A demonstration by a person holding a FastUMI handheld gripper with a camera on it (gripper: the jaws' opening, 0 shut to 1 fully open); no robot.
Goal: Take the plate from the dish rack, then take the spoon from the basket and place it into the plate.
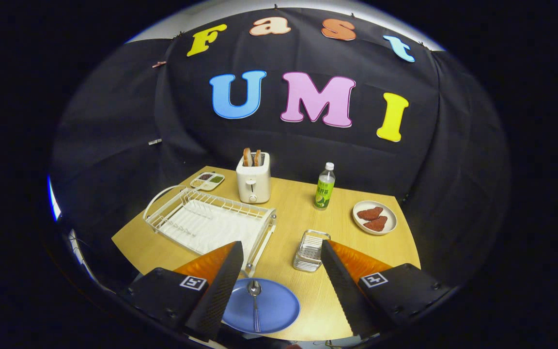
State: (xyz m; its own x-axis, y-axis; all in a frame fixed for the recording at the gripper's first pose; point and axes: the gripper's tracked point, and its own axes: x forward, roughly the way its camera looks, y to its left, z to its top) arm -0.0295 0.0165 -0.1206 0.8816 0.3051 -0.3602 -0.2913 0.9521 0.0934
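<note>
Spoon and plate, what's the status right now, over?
Gripper jaws open, holding nothing. Spoon lies on blue plate, between the jaws. Dish rack and basket empty. Nothing in the way.

The bottle (324, 188) label is too small to read.

Spoon (255, 298) lies in blue plate (279, 310); gripper (279, 252) fingers spread wide, empty.

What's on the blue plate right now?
A spoon lies on the blue plate, bowl end toward the dish rack. The open gripper holds nothing; its left finger covers the plate's left rim, so that part is hidden.
</note>
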